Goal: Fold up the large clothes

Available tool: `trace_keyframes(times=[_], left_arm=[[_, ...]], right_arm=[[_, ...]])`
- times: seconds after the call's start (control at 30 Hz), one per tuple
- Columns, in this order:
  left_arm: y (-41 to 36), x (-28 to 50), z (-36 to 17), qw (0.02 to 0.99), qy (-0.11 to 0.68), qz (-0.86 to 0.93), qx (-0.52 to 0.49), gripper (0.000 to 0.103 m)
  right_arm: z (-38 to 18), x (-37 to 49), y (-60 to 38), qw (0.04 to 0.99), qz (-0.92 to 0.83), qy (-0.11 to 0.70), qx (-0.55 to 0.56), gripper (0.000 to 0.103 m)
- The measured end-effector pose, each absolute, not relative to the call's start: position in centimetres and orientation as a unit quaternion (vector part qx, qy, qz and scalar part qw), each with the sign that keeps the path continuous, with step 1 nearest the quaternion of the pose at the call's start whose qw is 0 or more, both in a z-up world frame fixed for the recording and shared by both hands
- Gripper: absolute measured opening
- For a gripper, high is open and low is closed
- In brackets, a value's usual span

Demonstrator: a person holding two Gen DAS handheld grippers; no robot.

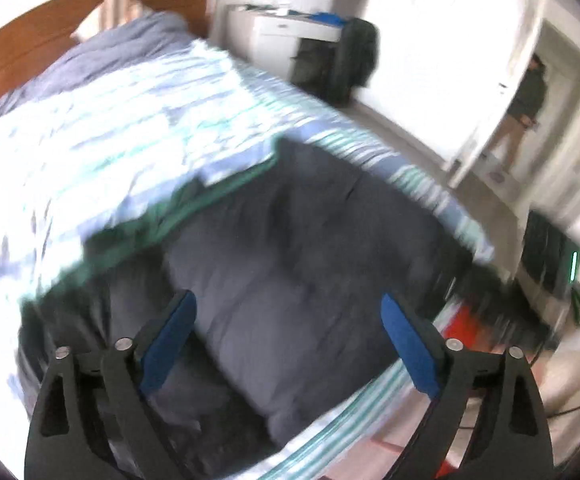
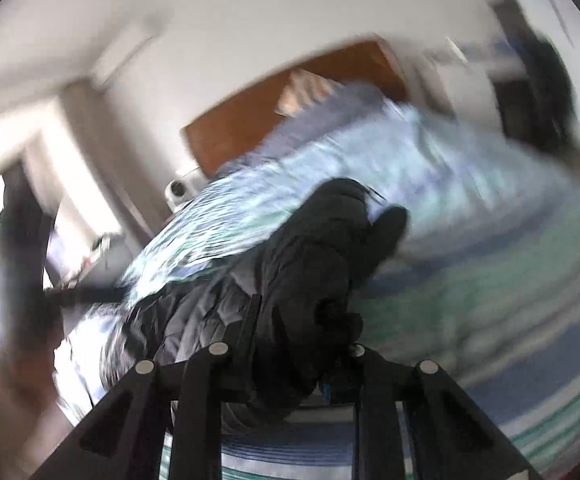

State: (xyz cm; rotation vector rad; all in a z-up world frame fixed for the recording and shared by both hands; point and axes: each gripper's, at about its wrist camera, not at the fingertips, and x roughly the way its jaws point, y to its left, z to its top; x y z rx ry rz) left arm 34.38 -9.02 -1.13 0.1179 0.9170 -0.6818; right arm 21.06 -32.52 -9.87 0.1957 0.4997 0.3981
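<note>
Left wrist view: the left gripper stands with its jaws spread wide and nothing between the blue pads; it hangs above a dark padded jacket that lies flat on the bed, near the foot edge, on a striped blue, green and white cover. The jacket's far edge shows a green lining. A wooden headboard closes the far end of the bed, and a person stands in a doorway across the room. The frame is smeared by motion. Right wrist view: the right gripper has its jaws drawn close together on a bunched part of the same jacket, which rises in front of the camera clear of the cover; which part is held cannot be told, as the cloth hides the pads. Judgement: the fold is under way with one tong only. The bulky, slippery fabric may slide out of the narrow pinch, and with the left side unheld the lifted part may drag the rest askew or toward the bed's edge, spoiling the fold.
</note>
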Motion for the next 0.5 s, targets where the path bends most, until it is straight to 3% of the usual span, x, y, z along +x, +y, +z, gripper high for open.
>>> trace_keyframes(times=[0.17, 0.4, 0.47, 0.5], left_arm=[[-15.1, 36.5, 3.0, 0.804, 0.46, -0.353, 0.134, 0.095], [-18.4, 35.3, -1.3, 0.763, 0.494, -0.245, 0.337, 0.092], [-18.0, 34.9, -2.5, 0.767, 0.489, -0.204, 0.362, 0.063], [-17.5, 35.2, -2.9, 0.77, 0.496, -0.192, 0.353, 0.042]], right_arm=[[-6.8, 19.0, -25.3, 0.952, 0.232, 0.199, -0.036, 0.023], [-6.3, 16.3, -19.7, 0.942, 0.259, 0.145, -0.159, 0.023], [-6.4, 15.3, -18.9, 0.939, 0.263, 0.133, -0.175, 0.023], [-6.4, 15.2, -18.7, 0.939, 0.264, 0.134, -0.174, 0.023]])
